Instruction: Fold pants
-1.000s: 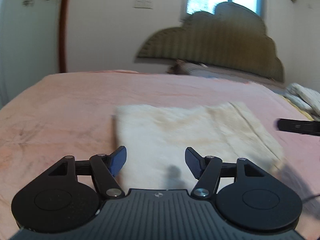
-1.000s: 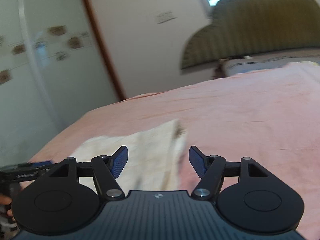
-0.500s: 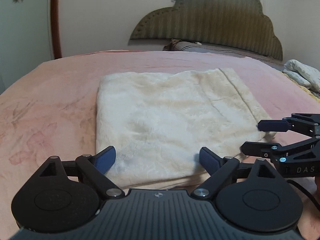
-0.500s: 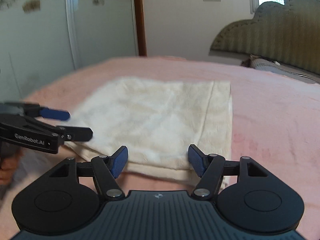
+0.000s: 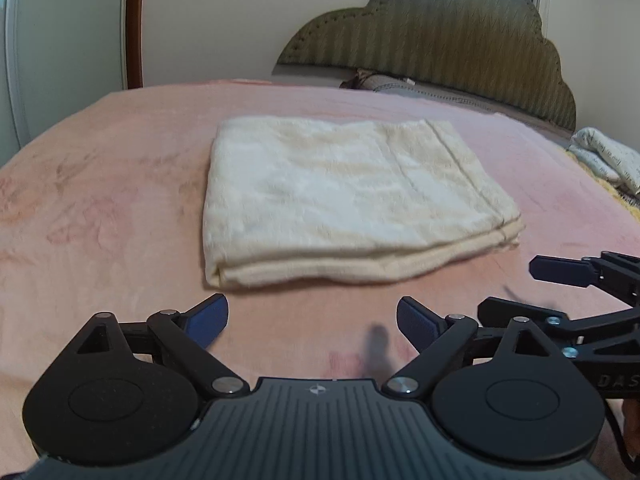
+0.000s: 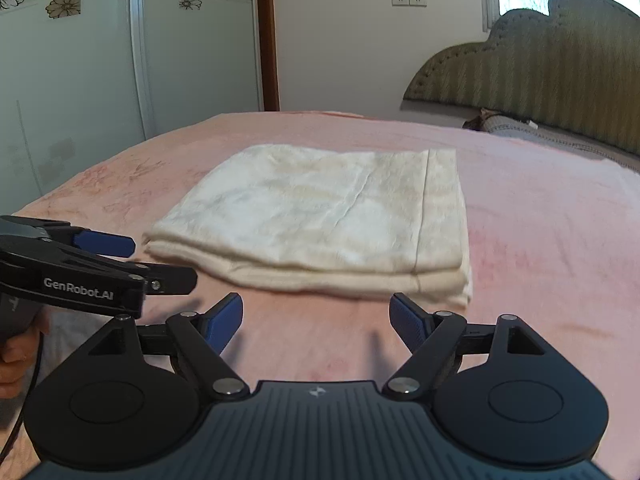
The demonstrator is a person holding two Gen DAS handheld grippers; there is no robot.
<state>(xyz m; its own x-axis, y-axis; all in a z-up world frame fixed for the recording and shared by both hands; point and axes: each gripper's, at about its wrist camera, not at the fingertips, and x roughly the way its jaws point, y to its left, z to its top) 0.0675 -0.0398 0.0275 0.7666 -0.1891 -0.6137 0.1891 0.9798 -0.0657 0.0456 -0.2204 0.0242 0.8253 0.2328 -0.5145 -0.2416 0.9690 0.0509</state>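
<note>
The cream pants (image 5: pixel 344 196) lie folded into a flat rectangle on the pink bed cover (image 5: pixel 100 200); they also show in the right wrist view (image 6: pixel 328 216). My left gripper (image 5: pixel 312 320) is open and empty, a little short of the pants' near edge. My right gripper (image 6: pixel 316 318) is open and empty, also just short of the near edge. The right gripper shows at the right of the left wrist view (image 5: pixel 580 288). The left gripper shows at the left of the right wrist view (image 6: pixel 132 260).
A padded green headboard (image 5: pixel 440 48) and a grey pillow (image 5: pixel 408 86) stand at the far end of the bed. A bundle of pale cloth (image 5: pixel 604 156) lies at the right edge. A wardrobe with flower stickers (image 6: pixel 80 60) stands to the left.
Both grippers have drawn back from the folded pants towards the near edge of the bed. The pants lie further ahead of the fingers than before. Both stay open.
</note>
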